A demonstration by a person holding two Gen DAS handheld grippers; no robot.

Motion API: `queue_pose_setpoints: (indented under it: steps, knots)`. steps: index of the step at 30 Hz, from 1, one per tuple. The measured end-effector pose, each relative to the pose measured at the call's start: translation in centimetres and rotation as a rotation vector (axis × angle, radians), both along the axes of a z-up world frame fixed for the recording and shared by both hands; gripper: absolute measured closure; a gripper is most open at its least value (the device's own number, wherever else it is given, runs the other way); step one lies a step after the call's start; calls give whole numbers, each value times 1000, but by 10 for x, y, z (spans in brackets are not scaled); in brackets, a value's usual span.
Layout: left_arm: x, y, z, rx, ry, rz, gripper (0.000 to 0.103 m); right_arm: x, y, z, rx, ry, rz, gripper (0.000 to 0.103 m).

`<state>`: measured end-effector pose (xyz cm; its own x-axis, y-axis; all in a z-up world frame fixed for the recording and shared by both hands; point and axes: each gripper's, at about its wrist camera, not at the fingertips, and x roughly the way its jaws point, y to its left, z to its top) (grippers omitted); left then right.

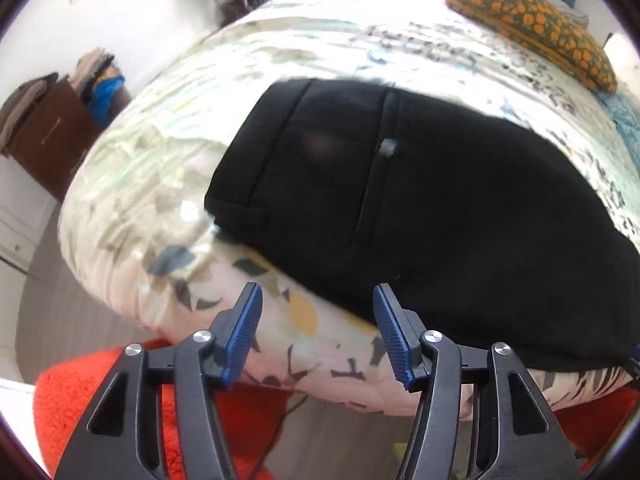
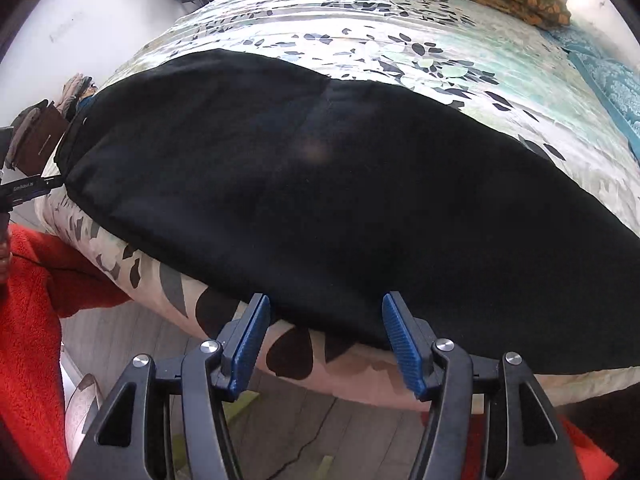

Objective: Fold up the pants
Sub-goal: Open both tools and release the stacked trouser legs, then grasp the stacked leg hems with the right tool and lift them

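Black pants lie flat on the bed, waistband end to the left, with a back pocket and a small white speck visible. In the right wrist view the pants stretch across the bed toward the right. My left gripper is open and empty, hovering just in front of the pants' near edge by the waist end. My right gripper is open and empty, its fingertips at the pants' near edge further along the legs. The left gripper's tip shows at the left of the right wrist view.
The bed has a leaf-patterned quilt with a rounded near edge. An orange-and-green floral pillow lies at the far right. A brown dresser with stacked clothes stands at left. The person's red fleece is below; wooden floor under the grippers.
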<state>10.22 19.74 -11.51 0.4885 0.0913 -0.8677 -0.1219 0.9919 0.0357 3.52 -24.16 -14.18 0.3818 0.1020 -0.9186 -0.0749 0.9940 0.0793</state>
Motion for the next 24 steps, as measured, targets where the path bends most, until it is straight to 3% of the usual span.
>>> queue_pose_setpoints:
  steps: [3, 5, 9, 11, 13, 16, 18, 24]
  knots:
    - [3, -29, 18, -24, -110, -104, 30, -5, -7, 18, 66, -84, -53, 44]
    - [10, -51, 16, -30, -127, -168, 23, 2, 1, 16, 74, -102, -46, 44]
    - [12, -77, -16, 15, 17, -234, 24, 2, 17, -6, 76, -44, -18, 43]
    - [5, -75, -19, -8, 31, -214, 24, -6, 16, -1, 89, -57, 11, 43]
    - [-4, -73, -6, -42, 12, -185, 25, -16, 3, 5, 165, -52, 0, 45]
    - [-13, -98, 21, -52, -91, -228, 24, -37, -46, 19, 261, -144, -187, 45]
    - [-21, -131, 36, -78, -140, -317, 23, -58, -97, 24, 327, -208, -375, 45]
    - [-49, -257, 29, -129, -131, -647, 21, -158, -252, 35, 516, -434, -964, 45]
